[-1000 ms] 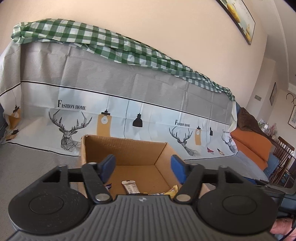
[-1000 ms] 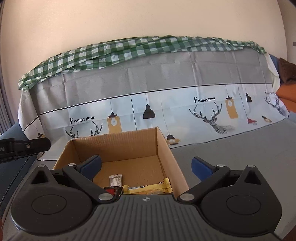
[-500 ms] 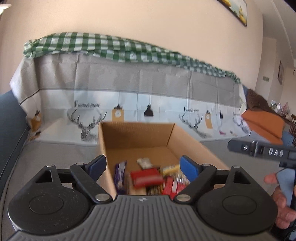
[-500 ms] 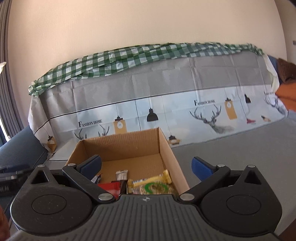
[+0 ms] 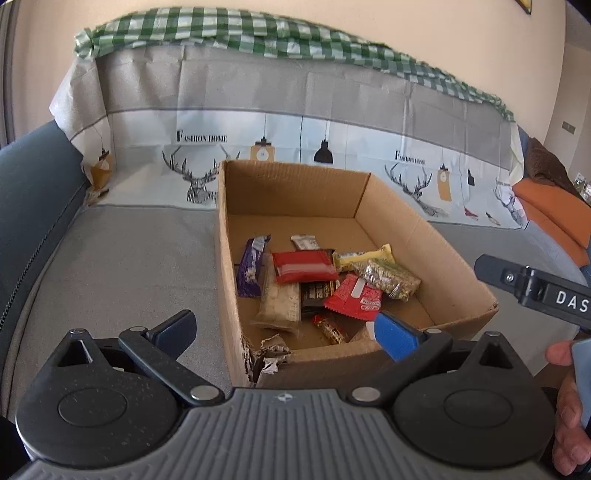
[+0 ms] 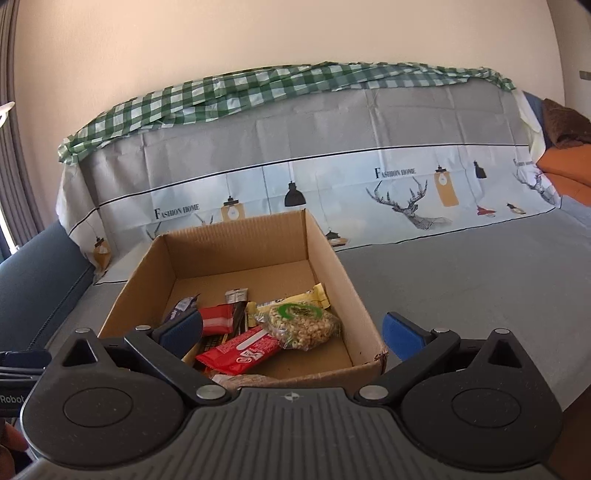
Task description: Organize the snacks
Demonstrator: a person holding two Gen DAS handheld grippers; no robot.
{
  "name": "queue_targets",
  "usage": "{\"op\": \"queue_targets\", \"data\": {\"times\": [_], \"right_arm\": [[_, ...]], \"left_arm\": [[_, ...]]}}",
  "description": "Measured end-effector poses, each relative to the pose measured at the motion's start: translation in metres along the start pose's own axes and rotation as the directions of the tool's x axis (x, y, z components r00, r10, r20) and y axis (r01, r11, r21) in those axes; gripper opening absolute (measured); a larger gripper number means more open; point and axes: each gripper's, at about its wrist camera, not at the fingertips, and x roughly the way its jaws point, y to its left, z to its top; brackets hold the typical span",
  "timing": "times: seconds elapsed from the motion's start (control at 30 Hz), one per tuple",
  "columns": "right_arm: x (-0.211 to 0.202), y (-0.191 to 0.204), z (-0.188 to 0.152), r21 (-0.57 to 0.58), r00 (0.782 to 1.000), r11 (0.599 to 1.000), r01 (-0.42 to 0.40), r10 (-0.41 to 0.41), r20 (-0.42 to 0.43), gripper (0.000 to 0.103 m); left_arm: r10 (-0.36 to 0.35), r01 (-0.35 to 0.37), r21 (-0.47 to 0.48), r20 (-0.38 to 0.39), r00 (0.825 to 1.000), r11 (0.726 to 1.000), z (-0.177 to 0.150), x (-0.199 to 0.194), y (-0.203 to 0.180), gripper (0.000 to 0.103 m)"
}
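An open cardboard box [image 5: 288, 184] stands on the covered sofa seat and holds several snacks. Among them are a red packet [image 5: 303, 266], a purple bar [image 5: 251, 269], a yellow bar [image 5: 362, 254], a clear packet of nuts [image 5: 388, 280] and a beige bar [image 5: 279, 302]. My left gripper [image 5: 286, 330] hovers over the box's torn near corner, its jaws opening, with no snack between the pads. My right gripper [image 6: 291, 332] hangs wide open over the near edge of the box [image 6: 240, 240], above the nut packet [image 6: 299, 325] and a red wrapper [image 6: 240, 350].
The seat's grey cover [image 5: 122, 258] spreads left of the box and the grey seat [image 6: 461, 295] spreads right of it. A deer-print cloth [image 5: 332, 122] and green check cloth [image 5: 258, 33] drape the backrest. A blue armrest [image 5: 33, 192] lies left, an orange cushion [image 5: 554, 206] right. A hand [image 5: 569, 406] holds the other tool.
The left view has dipped and come closer to the box, so the snacks now show, and its jaws have spread wider. The right view has also neared the box, jaws unchanged.
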Motion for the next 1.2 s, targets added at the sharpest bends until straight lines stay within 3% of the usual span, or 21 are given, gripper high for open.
{"op": "queue_targets", "data": {"times": [0.13,1.2], "right_arm": [[0.007,0.002,0.001,0.004,1.000,1.000,-0.012,0.012,-0.019,0.102],[0.014,0.011,-0.001,-0.035,0.999,0.999,-0.015,0.014,-0.033,0.102]], "left_arm": [[0.012,-0.013,-0.025,-0.062,0.998,1.000,0.001,0.016,0.005,0.103],[0.004,-0.004,-0.004,-0.052,0.999,1.000,0.002,0.018,-0.001,0.103]]}}
